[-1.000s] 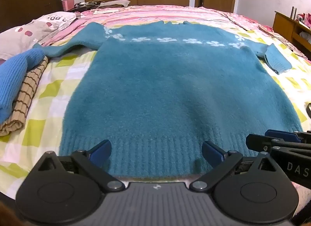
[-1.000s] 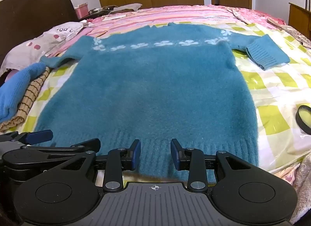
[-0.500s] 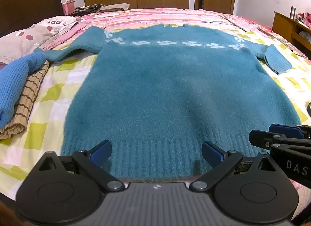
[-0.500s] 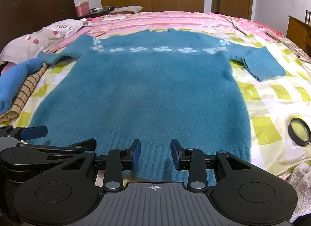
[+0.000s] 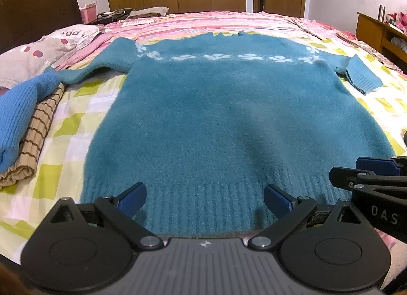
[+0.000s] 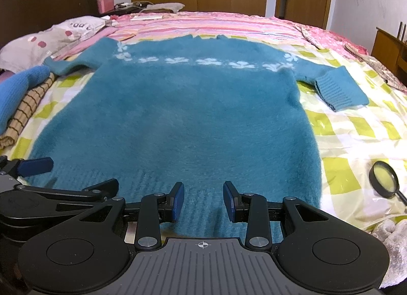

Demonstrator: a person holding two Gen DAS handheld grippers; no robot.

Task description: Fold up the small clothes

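Note:
A teal fuzzy sweater [image 5: 223, 122] [image 6: 183, 122] with a row of white flowers lies flat on the bed, neck away from me, ribbed hem nearest. My left gripper [image 5: 204, 197] hovers wide open over the hem, nothing between its blue pads. My right gripper [image 6: 202, 199] stands open above the hem's right half, a clear gap between its pads. Each gripper shows at the other view's edge: the right gripper [image 5: 368, 170] at the left wrist view's right, the left gripper [image 6: 35, 166] at the right wrist view's left. The right sleeve cuff [image 6: 338, 89] is folded toward me.
A folded blue knit [image 5: 17, 109] sits on a tan checked cloth [image 5: 33, 140] at the left. A spotted pillow [image 5: 38, 51] lies behind them. A magnifying glass [image 6: 385, 179] rests on the checked sheet at right. A wooden cabinet [image 5: 376, 28] stands far right.
The right wrist view has rolled a little and shifted, bringing the magnifying glass fully into view. Both grippers keep the same opening over the hem.

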